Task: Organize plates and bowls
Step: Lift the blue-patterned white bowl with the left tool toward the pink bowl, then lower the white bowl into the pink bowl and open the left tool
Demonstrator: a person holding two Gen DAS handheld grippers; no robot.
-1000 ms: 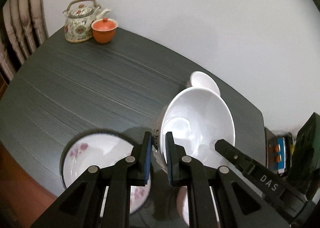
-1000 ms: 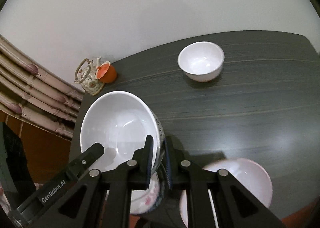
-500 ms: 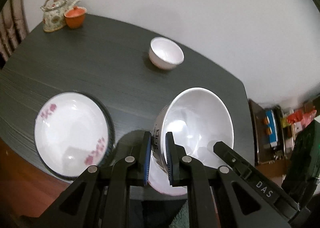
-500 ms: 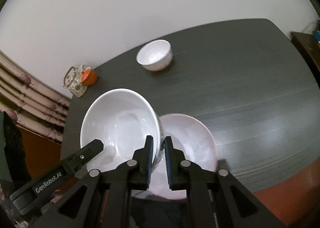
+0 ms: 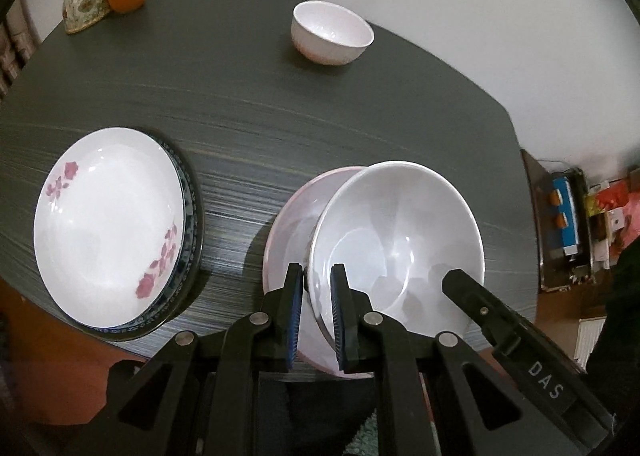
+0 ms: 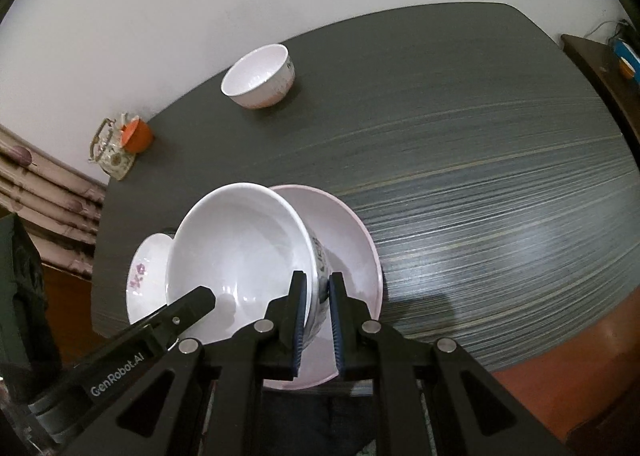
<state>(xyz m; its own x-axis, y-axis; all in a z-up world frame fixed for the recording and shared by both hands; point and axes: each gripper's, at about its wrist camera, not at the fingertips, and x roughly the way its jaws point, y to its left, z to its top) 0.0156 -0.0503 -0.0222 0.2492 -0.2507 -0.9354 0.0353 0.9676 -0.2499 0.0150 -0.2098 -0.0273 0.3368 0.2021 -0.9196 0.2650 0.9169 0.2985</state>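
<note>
**A:** So where's the large white ceramic bowl (image 5: 396, 240) sitting right now? It's clamped on both sides: the left gripper (image 5: 316, 312) is pinched tight on the left part of its near rim, and the right gripper (image 6: 318, 316) is pinched on the right part. No gap can be seen between pads and rim in either view.

**B:** Yep, and the thing that matters is what's under it. The bowl is held tilted over the pale pink shallow plate (image 5: 290, 224) at the near edge of the dark wood-grain counter (image 5: 248, 104). The plate pokes out to the left of the bowl in the left wrist view and to the right (image 6: 348, 240) in the right wrist view, so the bowl is probably roughly centred. Whether its base is touching the plate can't be told.

**A:** Anything seen in only one view?

**B:** The blue pattern on the bowl's outer wall is only caught by the right camera. The flowered white plate (image 5: 108, 228) on its dark-rimmed plate is shown whole only by the left one. The small white bowl (image 5: 332, 34) at the far side is well apart, in both.
</note>
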